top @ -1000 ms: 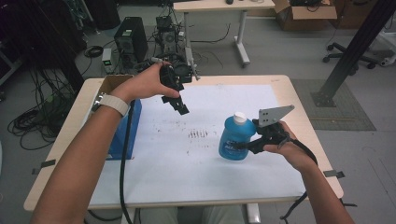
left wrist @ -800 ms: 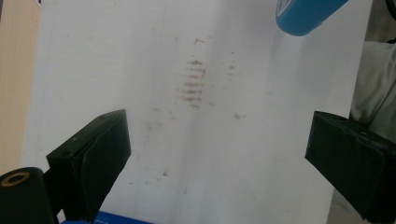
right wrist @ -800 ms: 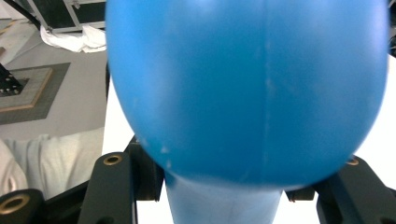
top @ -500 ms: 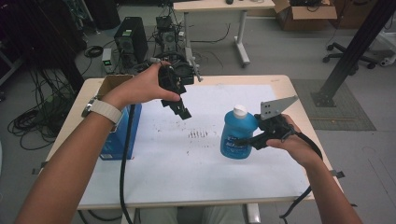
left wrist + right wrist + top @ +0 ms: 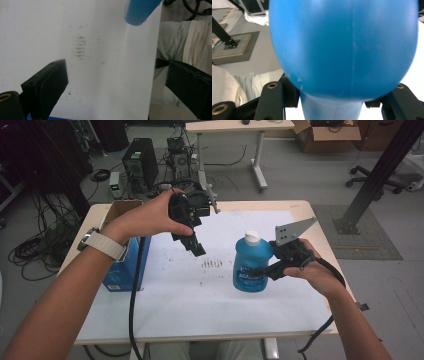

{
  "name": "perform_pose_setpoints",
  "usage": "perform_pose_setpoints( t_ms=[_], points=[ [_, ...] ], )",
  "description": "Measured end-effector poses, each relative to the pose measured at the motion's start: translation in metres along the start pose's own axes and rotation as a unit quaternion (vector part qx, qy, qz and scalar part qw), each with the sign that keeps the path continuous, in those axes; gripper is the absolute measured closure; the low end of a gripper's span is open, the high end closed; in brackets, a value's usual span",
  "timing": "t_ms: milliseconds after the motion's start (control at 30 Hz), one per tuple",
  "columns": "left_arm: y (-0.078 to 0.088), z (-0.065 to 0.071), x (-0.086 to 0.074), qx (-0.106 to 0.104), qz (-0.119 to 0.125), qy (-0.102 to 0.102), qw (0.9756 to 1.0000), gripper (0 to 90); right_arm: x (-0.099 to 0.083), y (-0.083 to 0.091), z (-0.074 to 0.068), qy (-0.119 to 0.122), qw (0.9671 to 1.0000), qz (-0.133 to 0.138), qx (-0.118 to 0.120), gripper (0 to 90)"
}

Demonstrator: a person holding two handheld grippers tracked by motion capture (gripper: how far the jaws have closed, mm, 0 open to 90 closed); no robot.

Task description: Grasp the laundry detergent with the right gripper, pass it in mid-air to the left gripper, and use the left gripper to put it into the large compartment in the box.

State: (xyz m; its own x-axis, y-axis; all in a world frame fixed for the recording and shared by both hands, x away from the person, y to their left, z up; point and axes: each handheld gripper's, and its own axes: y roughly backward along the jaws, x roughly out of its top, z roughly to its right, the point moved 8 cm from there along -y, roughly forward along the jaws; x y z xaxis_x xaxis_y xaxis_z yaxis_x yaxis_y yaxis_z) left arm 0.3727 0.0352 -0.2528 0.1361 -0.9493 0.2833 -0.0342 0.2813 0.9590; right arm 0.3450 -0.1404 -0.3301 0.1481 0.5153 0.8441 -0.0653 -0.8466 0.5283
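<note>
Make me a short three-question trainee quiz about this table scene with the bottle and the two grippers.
1. True or false: the right gripper is shut on the blue bottle.
2. What colour is the bottle's cap?
3. What stands at the table's left edge, under the left forearm: A) a blue box, B) a mug, C) a plate?

Key: 1 true; 2 white; 3 A. The left gripper is open and holds nothing; its fingers have just been opening above the white sheet.
</note>
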Motion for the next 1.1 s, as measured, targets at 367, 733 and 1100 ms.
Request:
perform_pose_setpoints(
  t_ms=[367,733,1100],
  points=[
    [0.007,0.024,0.0,-0.018,-0.004,-0.028,0.9994,4.7,0.018,-0.014,-0.017,0.02,0.9991,-0.01,0.037,43.5],
    [0.007,0.038,-0.005,-0.032,-0.012,-0.037,0.9987,4.7,0.03,-0.032,-0.023,0.036,0.9972,-0.024,0.061,43.5],
    [0.006,0.045,-0.003,-0.045,-0.015,-0.038,0.9981,4.7,0.035,-0.049,-0.025,0.043,0.9958,-0.037,0.072,43.5]
  ],
)
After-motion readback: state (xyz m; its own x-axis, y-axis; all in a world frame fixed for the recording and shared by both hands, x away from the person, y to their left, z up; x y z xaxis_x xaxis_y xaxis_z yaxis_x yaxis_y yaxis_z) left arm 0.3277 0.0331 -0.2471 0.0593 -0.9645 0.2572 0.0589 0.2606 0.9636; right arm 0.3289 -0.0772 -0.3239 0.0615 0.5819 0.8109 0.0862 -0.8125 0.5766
